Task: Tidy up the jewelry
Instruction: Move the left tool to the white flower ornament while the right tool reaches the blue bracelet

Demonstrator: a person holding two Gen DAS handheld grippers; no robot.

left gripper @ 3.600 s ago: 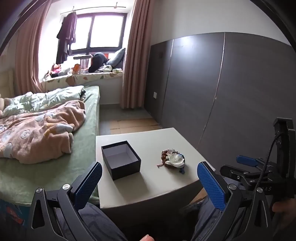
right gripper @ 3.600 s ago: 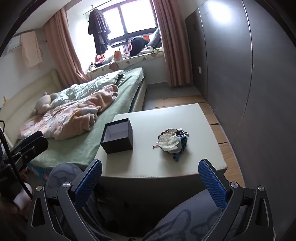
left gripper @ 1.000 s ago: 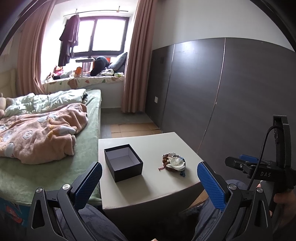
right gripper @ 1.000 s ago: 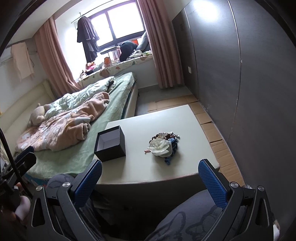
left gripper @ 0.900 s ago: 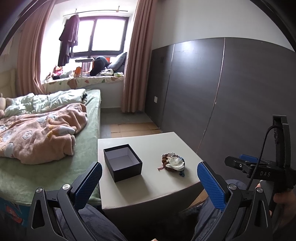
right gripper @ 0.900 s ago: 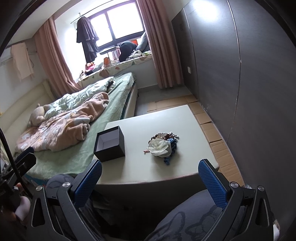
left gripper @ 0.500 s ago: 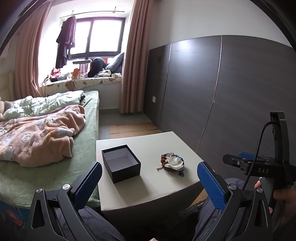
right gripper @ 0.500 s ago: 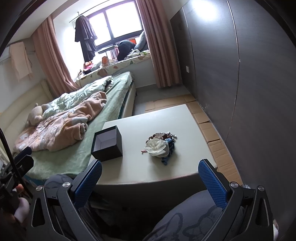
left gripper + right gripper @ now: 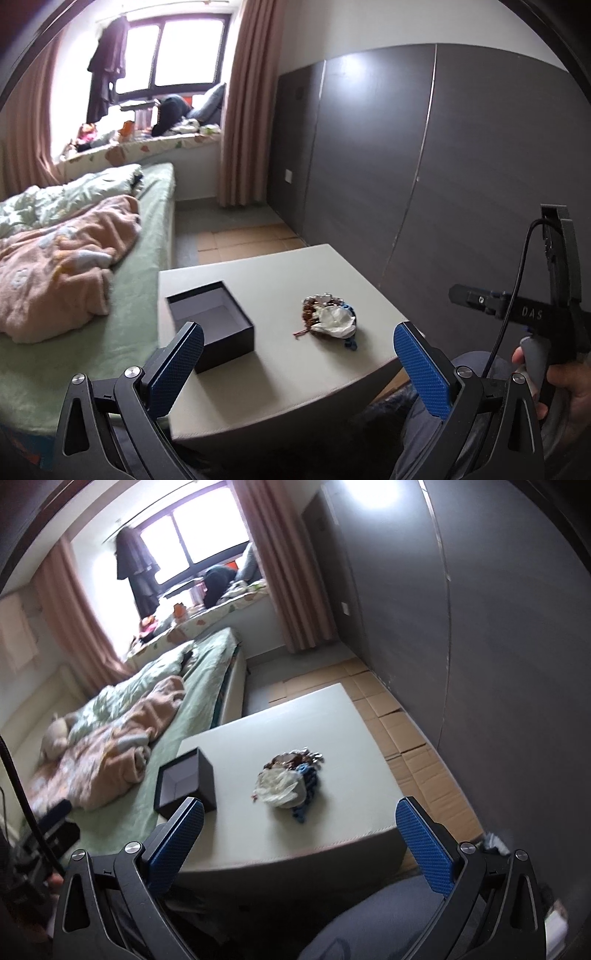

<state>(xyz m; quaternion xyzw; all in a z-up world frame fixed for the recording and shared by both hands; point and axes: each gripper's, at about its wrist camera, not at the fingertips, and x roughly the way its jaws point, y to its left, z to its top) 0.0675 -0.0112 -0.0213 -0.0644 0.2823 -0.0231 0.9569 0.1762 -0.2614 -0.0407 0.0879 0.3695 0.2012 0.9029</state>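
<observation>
Left gripper (image 9: 297, 365) jaws spread wide, nothing held, hovering off the near edge of the pale tabletop (image 9: 295, 373). Right gripper (image 9: 299, 845) same: jaws wide apart, empty, back from the near edge. Jewelry pile (image 9: 328, 319) lies on the tabletop, mixed beads with a white crumpled piece on top and a blue bit at its near side; in the left wrist view it sits ahead of the jaws at about 1 o'clock, between the two blue pads in line but well beyond them, not touching. In the right wrist view the pile (image 9: 290, 782) is ahead at roughly 12 o'clock, also clear of both pads. Open black box (image 9: 210, 325), lid off, interior looks empty, stands on the tabletop at the pile's 9 o'clock, apart from it; left pad overlaps its near corner in both views, contact cannot be told. A hand (image 9: 561, 384) at the right edge of the left view grips the right gripper's handle. Bed with pink blanket (image 9: 59, 266) at 9 o'clock of the tabletop.
</observation>
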